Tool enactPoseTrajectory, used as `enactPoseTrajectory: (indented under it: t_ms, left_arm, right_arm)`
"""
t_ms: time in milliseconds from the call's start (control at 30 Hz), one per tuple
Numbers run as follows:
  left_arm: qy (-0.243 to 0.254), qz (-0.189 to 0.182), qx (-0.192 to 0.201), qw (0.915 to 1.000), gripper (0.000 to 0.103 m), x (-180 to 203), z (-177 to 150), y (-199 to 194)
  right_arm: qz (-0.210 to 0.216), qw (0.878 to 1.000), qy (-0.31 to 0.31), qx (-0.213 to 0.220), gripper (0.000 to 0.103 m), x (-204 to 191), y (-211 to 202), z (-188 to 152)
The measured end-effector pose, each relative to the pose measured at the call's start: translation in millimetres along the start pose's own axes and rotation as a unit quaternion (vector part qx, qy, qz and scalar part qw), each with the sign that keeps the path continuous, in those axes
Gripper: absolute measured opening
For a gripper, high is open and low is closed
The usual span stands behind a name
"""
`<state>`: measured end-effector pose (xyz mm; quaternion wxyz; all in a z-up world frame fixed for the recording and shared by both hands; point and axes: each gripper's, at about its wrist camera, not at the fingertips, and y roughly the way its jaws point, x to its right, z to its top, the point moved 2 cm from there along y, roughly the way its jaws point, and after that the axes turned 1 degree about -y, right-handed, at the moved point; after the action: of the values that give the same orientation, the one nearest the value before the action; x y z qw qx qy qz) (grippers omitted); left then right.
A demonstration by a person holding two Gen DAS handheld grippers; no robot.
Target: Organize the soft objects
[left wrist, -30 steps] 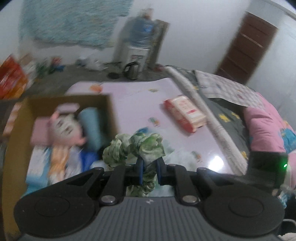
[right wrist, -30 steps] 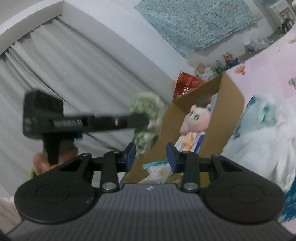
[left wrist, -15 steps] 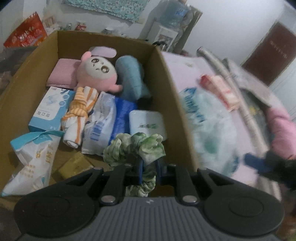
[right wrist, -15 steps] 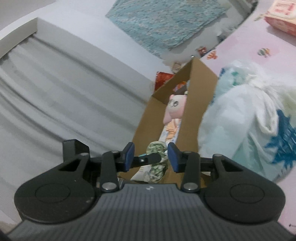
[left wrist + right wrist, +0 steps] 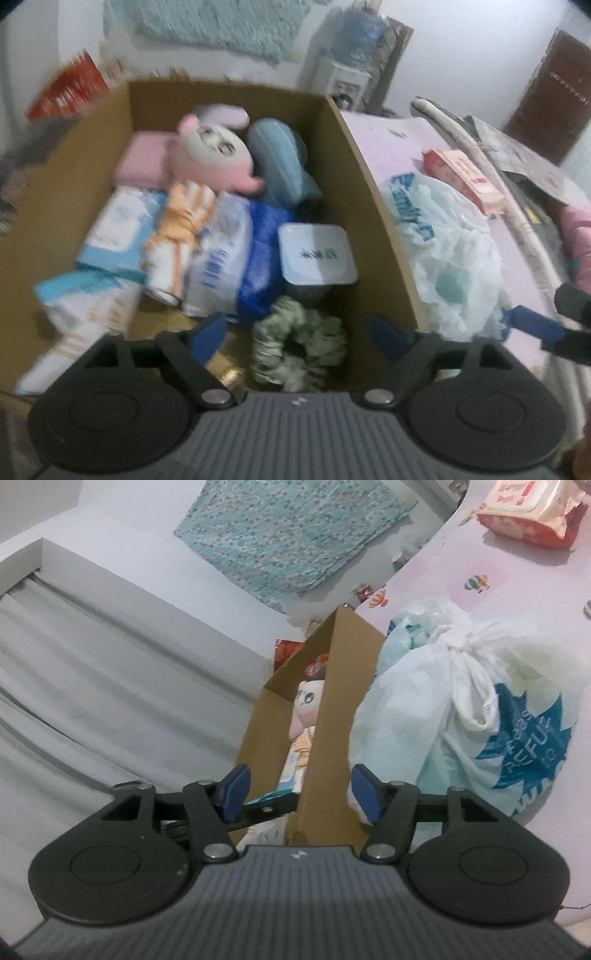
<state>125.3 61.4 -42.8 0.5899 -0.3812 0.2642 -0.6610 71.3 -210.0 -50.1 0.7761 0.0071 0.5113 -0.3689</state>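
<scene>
A green and white scrunchie (image 5: 299, 345) lies in the near corner of the cardboard box (image 5: 365, 192), free of the pads. My left gripper (image 5: 295, 334) hangs over it, jaws opening wide with the scrunchie below the gap. The box holds a pink plush doll (image 5: 214, 155), a blue rolled cloth (image 5: 280, 162), an orange striped cloth (image 5: 181, 229) and several tissue packs. My right gripper (image 5: 300, 791) is outside the box, jaws opening, with the box's wall edge (image 5: 325, 738) standing between them, untouched. A tied white plastic bag (image 5: 461, 709) sits beside the box.
A red and white wipes pack (image 5: 532, 513) lies farther off on the pink sheet (image 5: 436, 576). Grey curtains (image 5: 92, 701) fill the left of the right wrist view. A water dispenser (image 5: 351, 59) and a dark door (image 5: 546, 99) stand behind. Bedding (image 5: 535, 177) is piled at right.
My left gripper came down into the box and let go of the scrunchie, which now rests on the box floor. The right gripper's jaws have spread wider and tilted downward.
</scene>
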Motion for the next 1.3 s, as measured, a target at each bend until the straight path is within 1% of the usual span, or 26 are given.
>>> enactPoseTrajectory:
  t_ms: [100, 167, 267, 400, 500, 633, 700, 733, 900, 967, 1067, 1200, 1300]
  left_arm:
    - [0.017, 0.043, 0.020, 0.9987, 0.096, 7.5, -1.2, -14.7]
    - [0.027, 0.065, 0.037, 0.9969, 0.098, 11.7, -2.2, -24.2]
    - [0.030, 0.087, 0.059, 0.9940, 0.100, 15.1, -4.9, -35.6]
    - [0.025, 0.107, 0.062, 0.9920, 0.100, 13.1, -9.0, -41.7]
    - [0.021, 0.115, 0.063, 0.9912, 0.100, 10.3, -13.1, -45.3]
    - [0.017, 0.126, 0.066, 0.9897, 0.100, 8.4, -19.6, -48.0]
    - [0.014, 0.128, 0.066, 0.9895, 0.100, 7.0, -22.2, -49.8]
    - [0.013, 0.128, 0.067, 0.9894, 0.100, 6.4, -23.1, -50.6]
    - [0.009, 0.138, 0.069, 0.9880, 0.100, 3.9, -29.0, -54.2]
    - [0.009, 0.141, 0.071, 0.9875, 0.100, 3.1, -30.0, -55.5]
    - [0.011, 0.144, 0.075, 0.9867, 0.100, 2.4, -31.8, -57.6]
    - [0.016, 0.151, 0.086, 0.9847, 0.102, 3.1, -33.1, -60.5]
    - [0.028, 0.159, 0.100, 0.9818, 0.103, 6.8, -34.5, -65.1]
  right_arm:
    - [-0.025, 0.999, -0.019, 0.007, 0.068, -2.1, 2.3, 0.1]
    - [-0.049, 0.998, -0.036, 0.012, 0.071, -4.6, 5.4, 0.0]
    - [-0.086, 0.995, -0.058, 0.014, 0.075, -7.4, 10.5, -0.5]
    - [-0.121, 0.989, -0.081, 0.016, 0.077, -10.8, 15.2, -4.6]
    - [-0.153, 0.982, -0.113, 0.019, 0.079, -16.6, 19.1, -9.5]
    - [-0.202, 0.964, -0.168, 0.030, 0.082, -28.4, 22.3, -16.6]
    - [-0.217, 0.957, -0.189, 0.035, 0.083, -32.9, 22.1, -19.9]
    - [-0.226, 0.952, -0.201, 0.040, 0.085, -35.9, 22.1, -21.8]
    - [-0.249, 0.936, -0.242, 0.053, 0.092, -48.0, 19.7, -29.6]
    - [-0.255, 0.930, -0.256, 0.059, 0.097, -53.6, 18.2, -32.5]
    - [-0.263, 0.923, -0.273, 0.066, 0.102, -61.4, 16.3, -36.8]
    - [-0.278, 0.913, -0.290, 0.071, 0.102, -69.7, 16.5, -41.6]
    - [-0.290, 0.907, -0.297, 0.073, 0.102, -74.1, 16.9, -45.1]
